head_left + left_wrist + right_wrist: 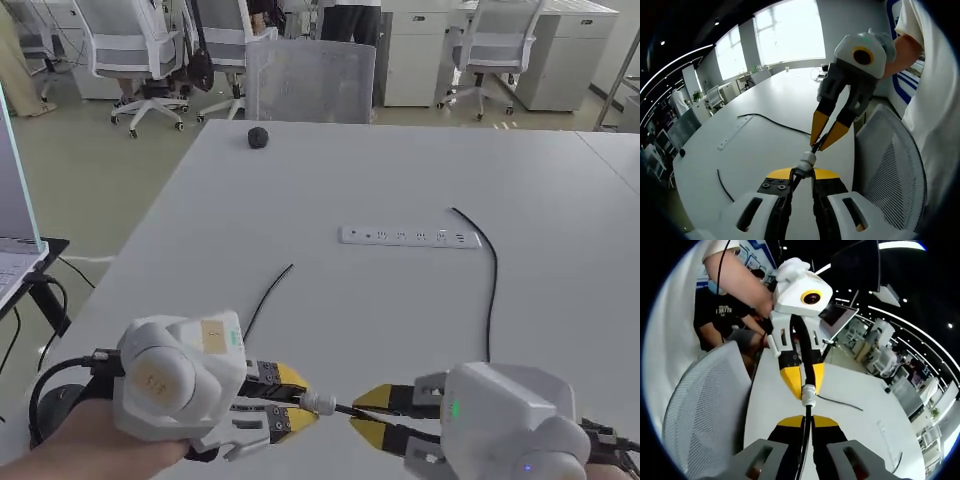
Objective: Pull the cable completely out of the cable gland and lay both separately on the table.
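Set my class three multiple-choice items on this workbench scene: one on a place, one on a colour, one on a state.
1. Where does the power strip lie? A on the table; B on a chair; C on the floor.
2. What colour is the cable gland? A red; B white; C green.
3. The left gripper is: A open; B shut on the power strip; C shut on the cable gland.
Answers: 1 A, it lies on the white table; 2 B, its body shows white; 3 C, its jaws clamp the gland.
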The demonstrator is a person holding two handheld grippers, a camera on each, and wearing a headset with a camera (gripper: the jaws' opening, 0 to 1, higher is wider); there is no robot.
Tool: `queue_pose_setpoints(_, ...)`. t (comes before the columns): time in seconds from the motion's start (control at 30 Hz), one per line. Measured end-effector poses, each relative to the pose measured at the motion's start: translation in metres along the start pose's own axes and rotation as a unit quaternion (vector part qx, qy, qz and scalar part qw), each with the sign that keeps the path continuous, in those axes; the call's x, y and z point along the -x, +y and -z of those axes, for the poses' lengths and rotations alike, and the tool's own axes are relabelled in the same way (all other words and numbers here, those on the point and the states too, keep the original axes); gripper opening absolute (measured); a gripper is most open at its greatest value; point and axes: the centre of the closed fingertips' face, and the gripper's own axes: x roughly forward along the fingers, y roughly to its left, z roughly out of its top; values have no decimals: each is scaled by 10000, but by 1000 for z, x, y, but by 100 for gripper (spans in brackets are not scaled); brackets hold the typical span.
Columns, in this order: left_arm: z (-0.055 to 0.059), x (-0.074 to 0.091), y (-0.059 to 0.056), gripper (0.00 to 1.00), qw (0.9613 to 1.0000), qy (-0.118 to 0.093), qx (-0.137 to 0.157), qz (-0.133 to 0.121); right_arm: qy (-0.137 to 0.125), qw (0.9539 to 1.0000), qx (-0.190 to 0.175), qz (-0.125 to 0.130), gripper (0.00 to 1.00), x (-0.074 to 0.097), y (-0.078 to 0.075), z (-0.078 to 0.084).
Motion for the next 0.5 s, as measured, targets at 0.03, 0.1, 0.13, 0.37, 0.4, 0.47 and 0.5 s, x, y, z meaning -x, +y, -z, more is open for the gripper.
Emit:
queue_pose_setpoints(0.03,0,0,-1,15,10000,0,-11,7,7,10000,21,-14,1,-1,1,-1)
queue_pose_setpoints(0.1,0,0,-1,15,10000,-3,-24,16,1,10000,63,-34,3,-2,1,-1)
queue_pose_setpoints(0.13,0,0,-1,15,10000,-2,-22,17,12,10000,73,-30,5,-3,2,-1)
queue_pose_setpoints(0.37,-1,-1,-3,15,10000,-8,-42,46,80,9999,72,-73,0,-2,2,1)
queue_pose_setpoints(0.4,-1,-1,-3,15,10000,-16,-34,46,81,9999,79,-77,0,-2,2,2)
queue_pose_setpoints(0.47,-1,-1,-4,15,10000,-23,-16,49,103,9999,107,-77,0,-2,1,3)
queue_pose_setpoints(0.5,-1,-1,-4,15,10000,-23,-19,49,115,9998,112,-76,0,-2,1,3)
